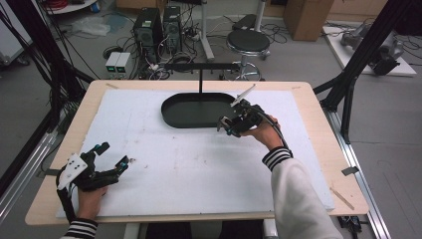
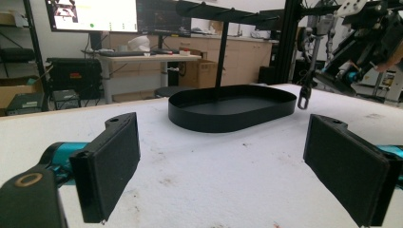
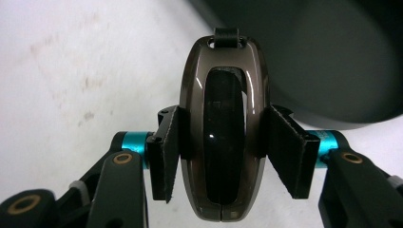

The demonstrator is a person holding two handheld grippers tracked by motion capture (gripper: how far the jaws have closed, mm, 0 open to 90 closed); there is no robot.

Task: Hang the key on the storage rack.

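Note:
A glossy dark-bronze key fob (image 3: 222, 137) with a black centre and a short strap at its far end sits upright between the pads (image 3: 168, 152) of my right gripper (image 3: 222, 142), which is shut on its sides. In the high view the right gripper (image 1: 226, 125) hovers at the right end of the black oval tray (image 1: 171, 119). From the left gripper view the fob (image 2: 304, 92) hangs down beside the tray (image 2: 228, 118). My left gripper (image 1: 115, 154) rests open at the table's front left, with nothing between its jaws (image 2: 223, 142).
A black T-shaped stand (image 1: 201, 66) rises from the tray's far side. A white foam mat (image 1: 199, 169) covers most of the wooden table (image 1: 318, 149). Black frame posts (image 1: 348, 84) stand off the right side. A stool and computers are on the floor beyond.

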